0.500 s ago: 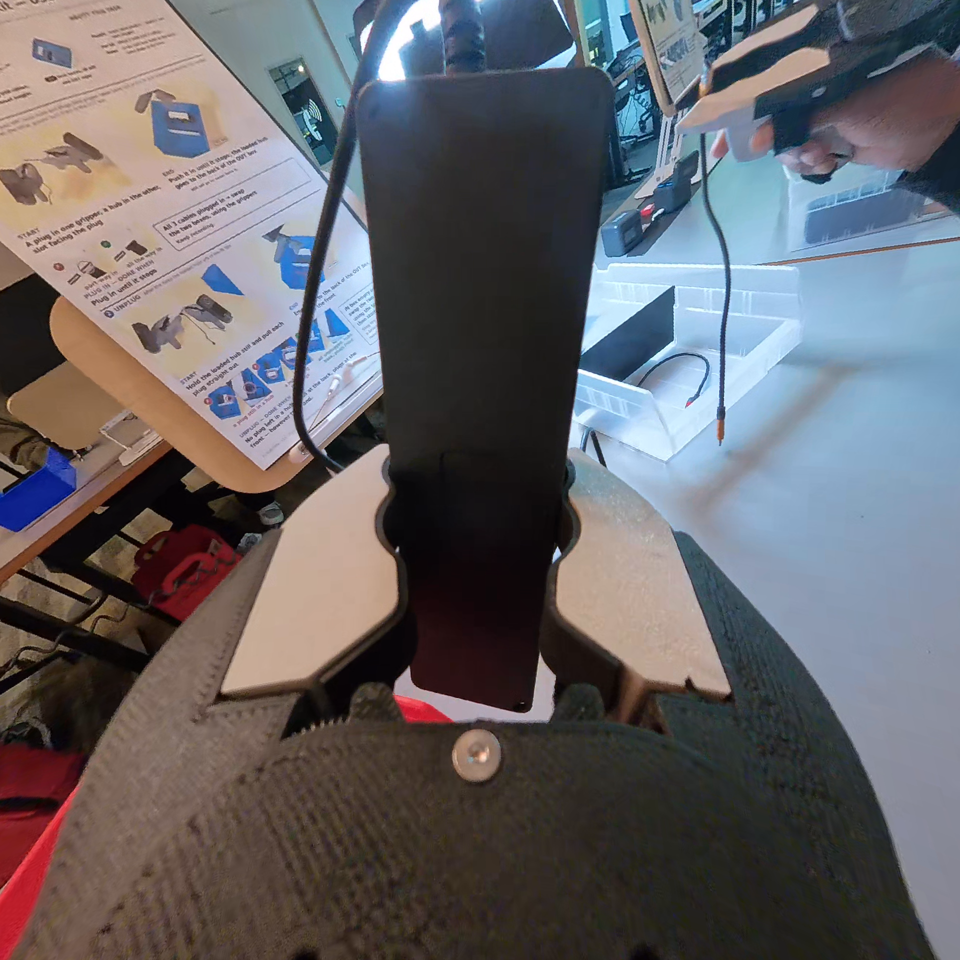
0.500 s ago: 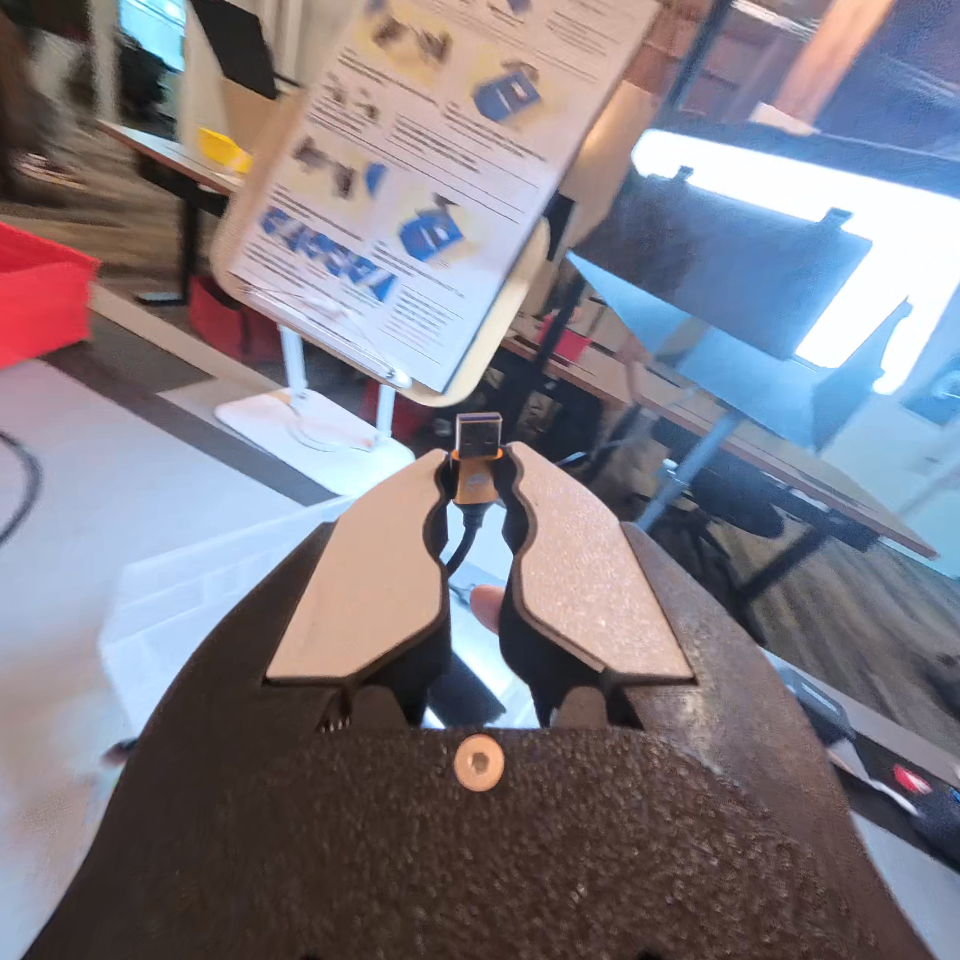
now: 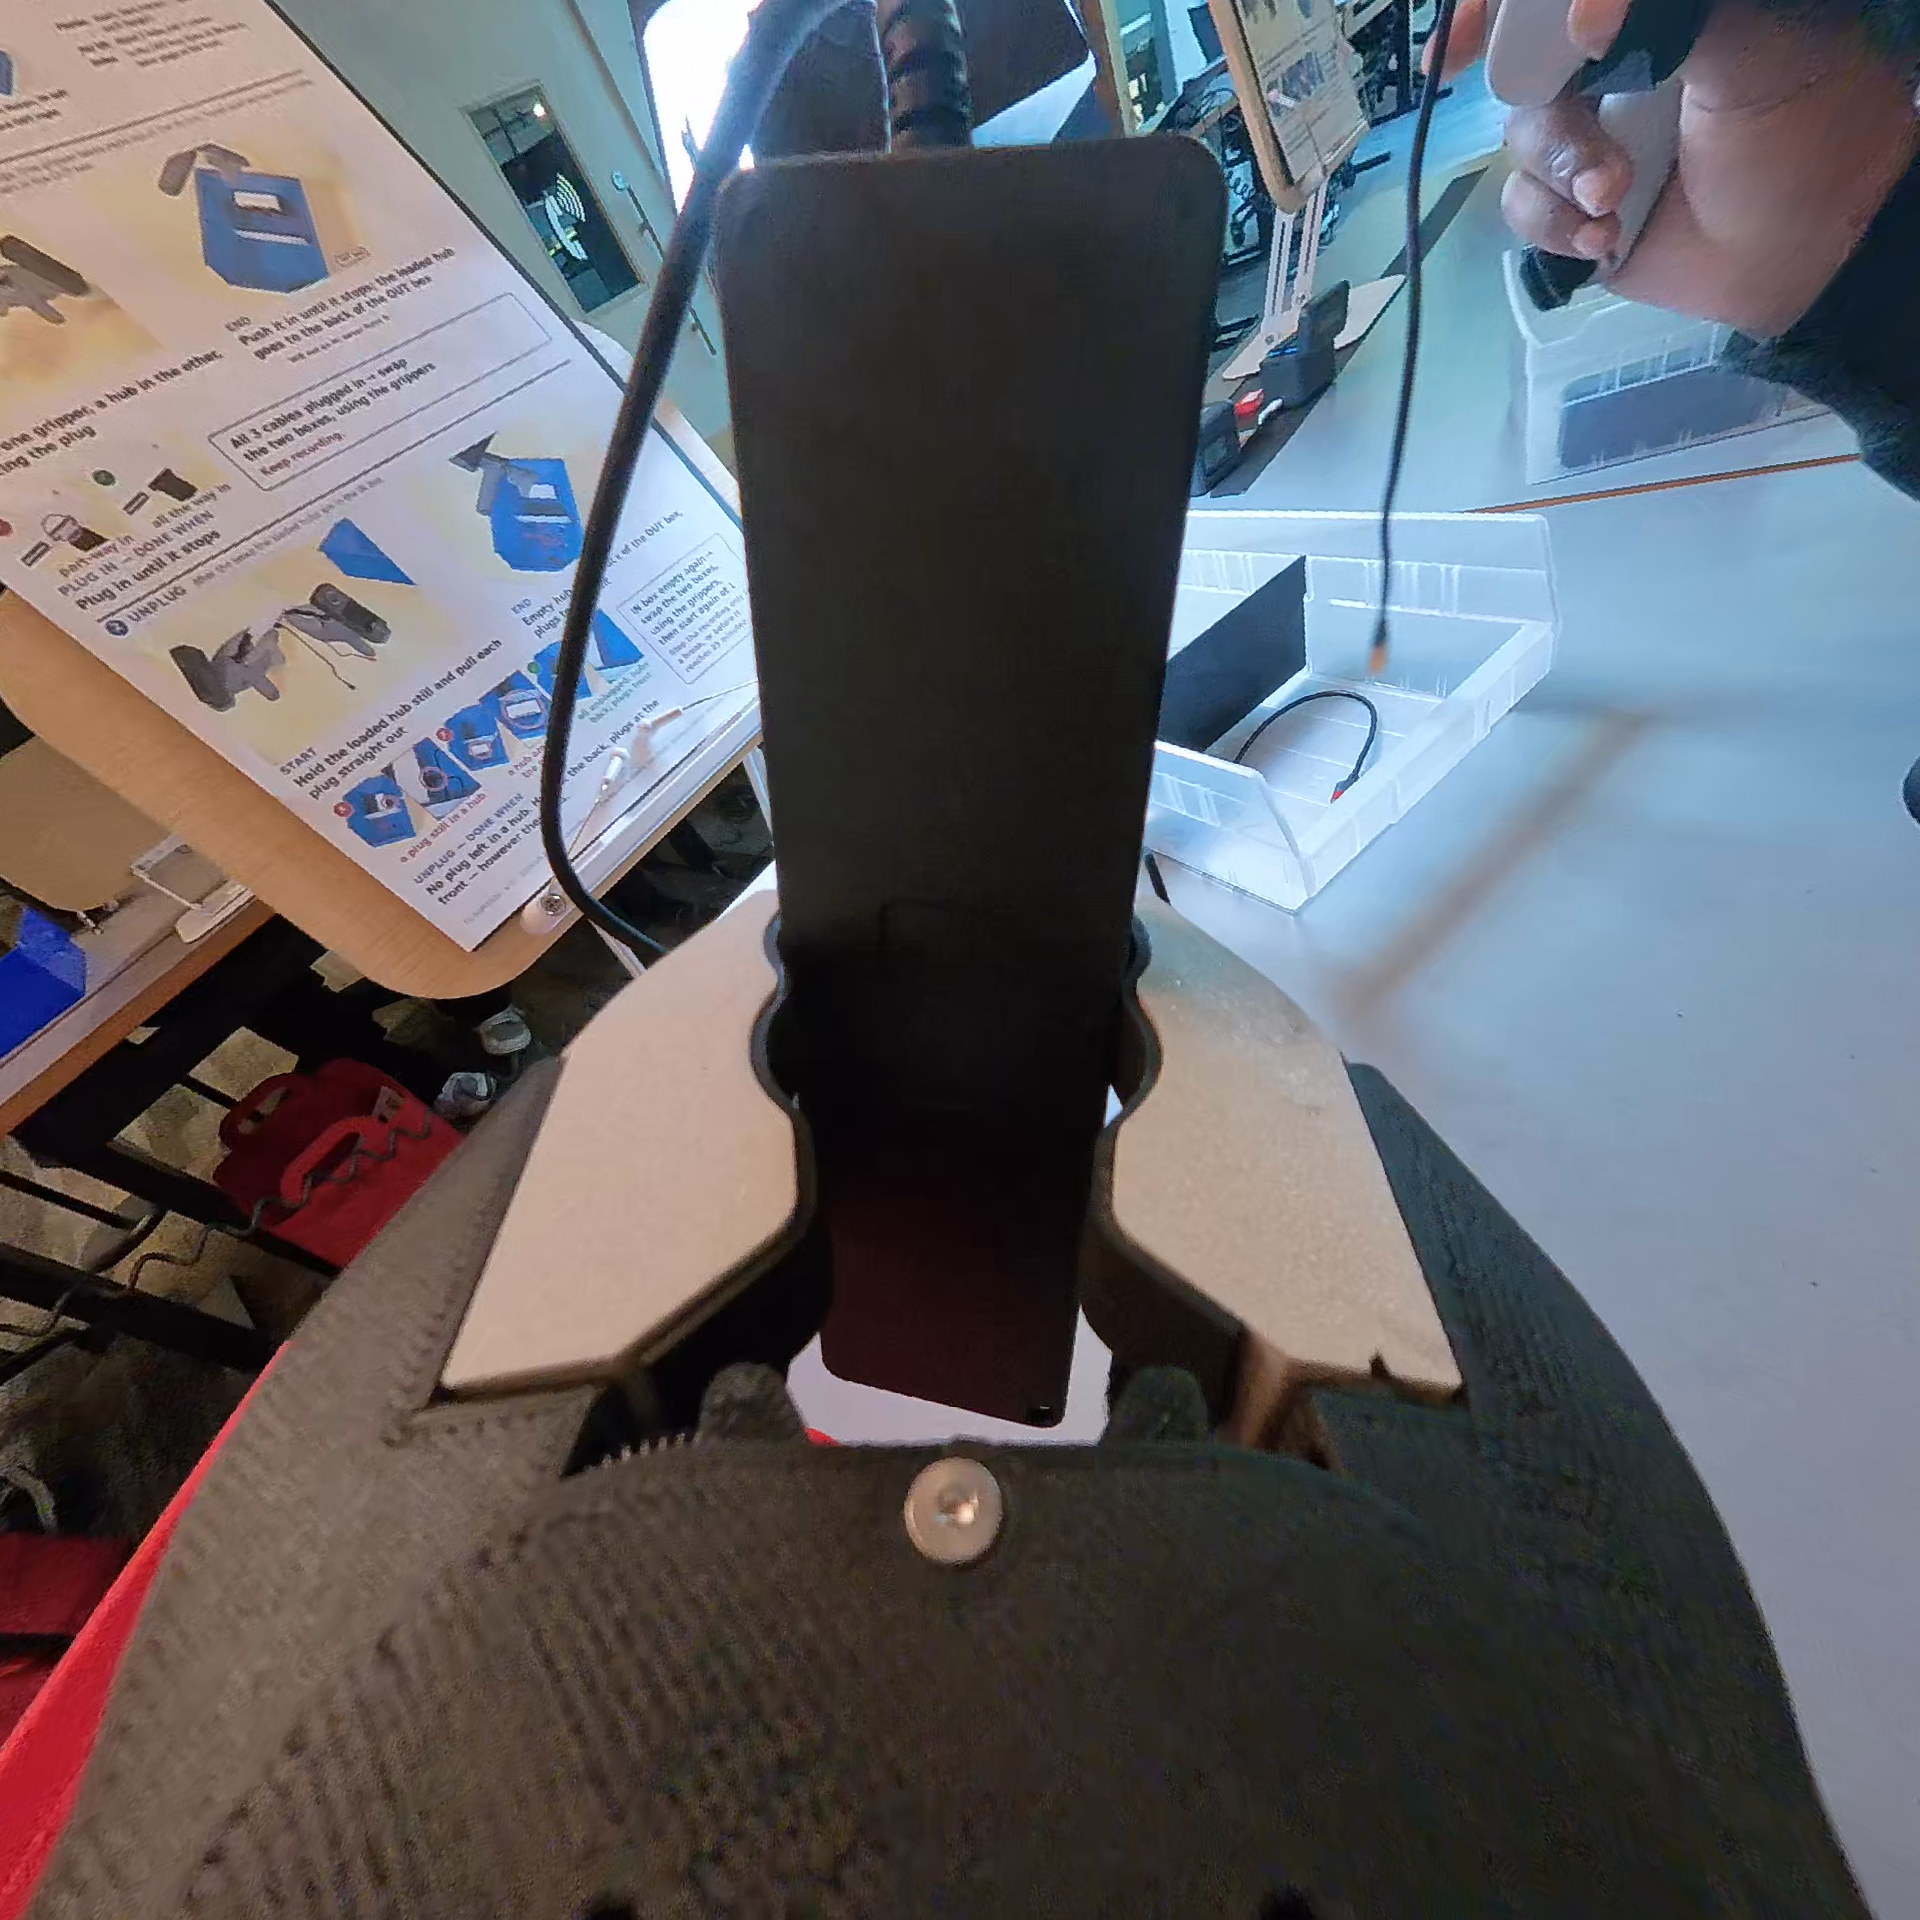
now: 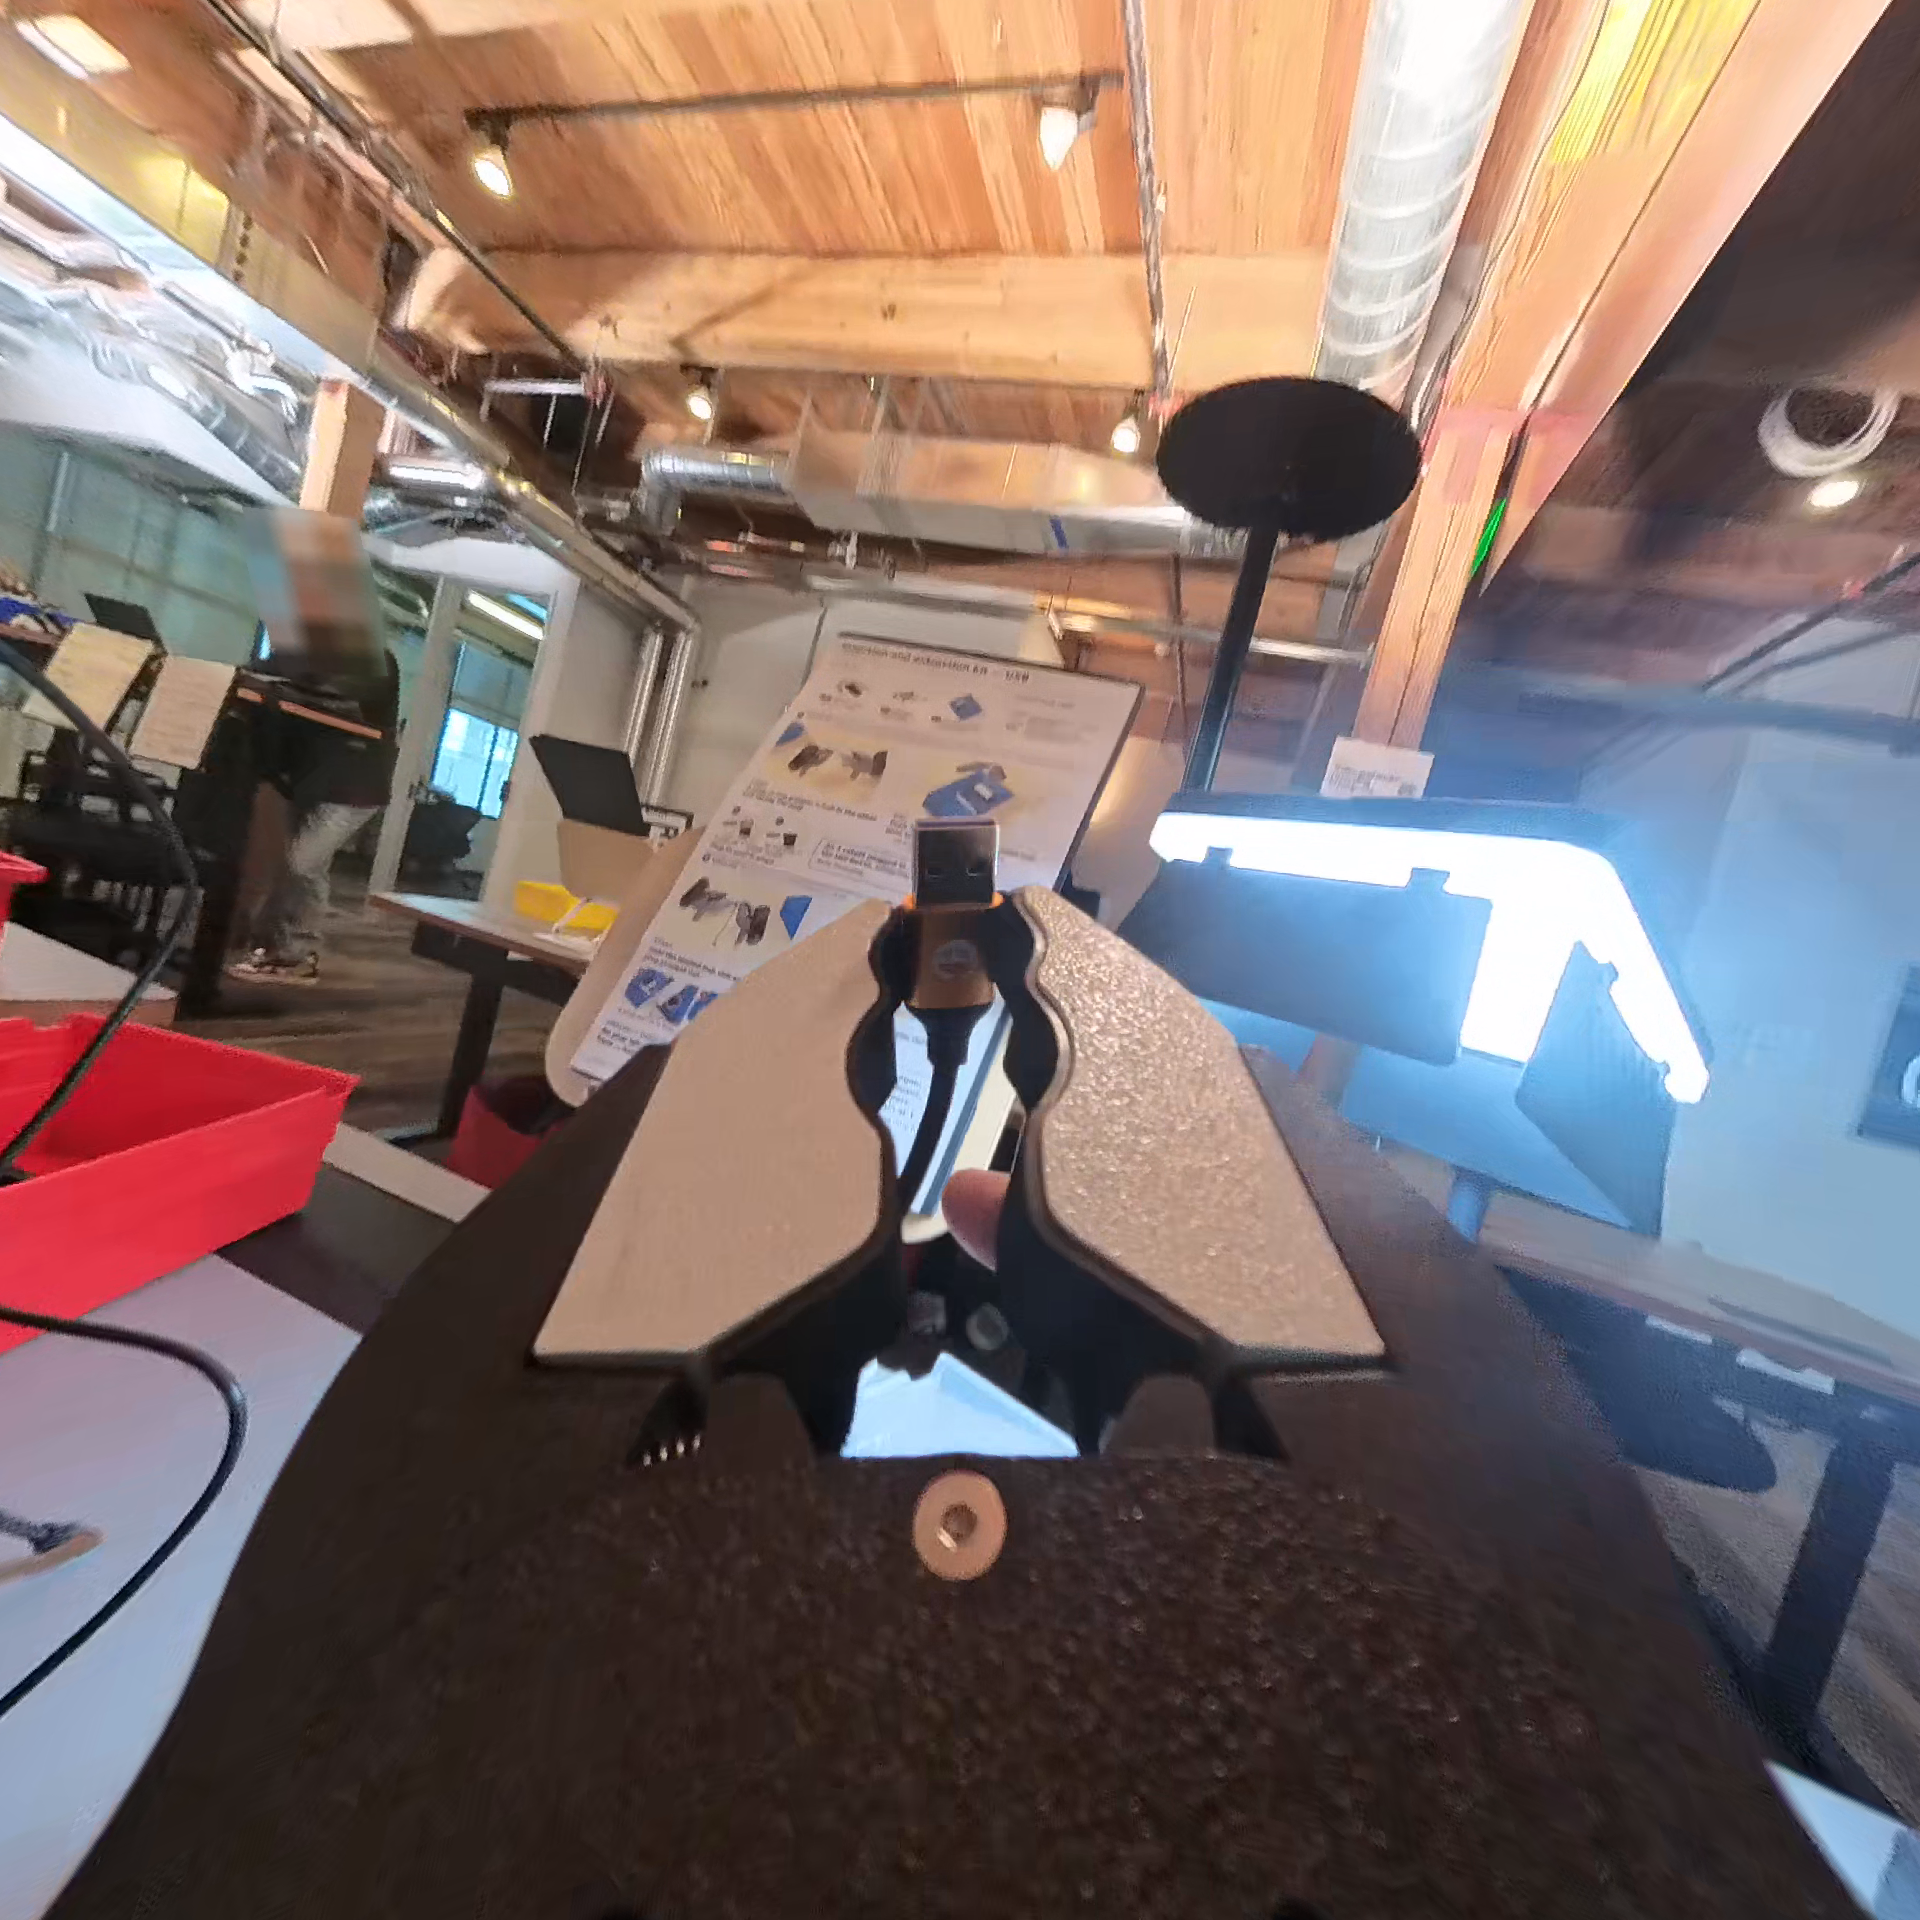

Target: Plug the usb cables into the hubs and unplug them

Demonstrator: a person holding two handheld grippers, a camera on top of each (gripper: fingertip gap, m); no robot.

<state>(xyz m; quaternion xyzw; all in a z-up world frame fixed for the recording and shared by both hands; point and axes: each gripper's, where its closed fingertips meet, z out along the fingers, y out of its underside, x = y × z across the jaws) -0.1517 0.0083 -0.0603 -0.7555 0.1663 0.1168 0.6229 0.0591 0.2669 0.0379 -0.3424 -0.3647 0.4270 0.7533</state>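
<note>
Hub: black flat slab (image 3: 966, 644), centre of the left wrist view, standing up between the pads of the left gripper (image 3: 951, 1039), clamped tight on its lower part.
Hub's far end: upper centre of that frame, dark cords leaving it; ports hidden behind the slab, so cannot tell how many are filled.
Plug: metal-tipped, orange-collared USB plug (image 4: 951, 914), centre of the right wrist view, pinched at its body by the right gripper (image 4: 951, 935), tip pointing up and away, free in the air.
Plug's cable: thin black cord (image 3: 1397, 416) hanging down the upper right of the left wrist view below the person's hand (image 3: 1683, 177), small orange end (image 3: 1380, 652) dangling above the clear tray (image 3: 1455, 727).
Tray contents: one more black cable (image 3: 1309, 727), right of centre, lying loose inside.
Done, as judged: hub picked up, plug picked up.
Left: plug and hub well apart, not yet aligned; insertion still to come, then the loose cable, then all the unplugging.
Progress: early, plugging phase.
</note>
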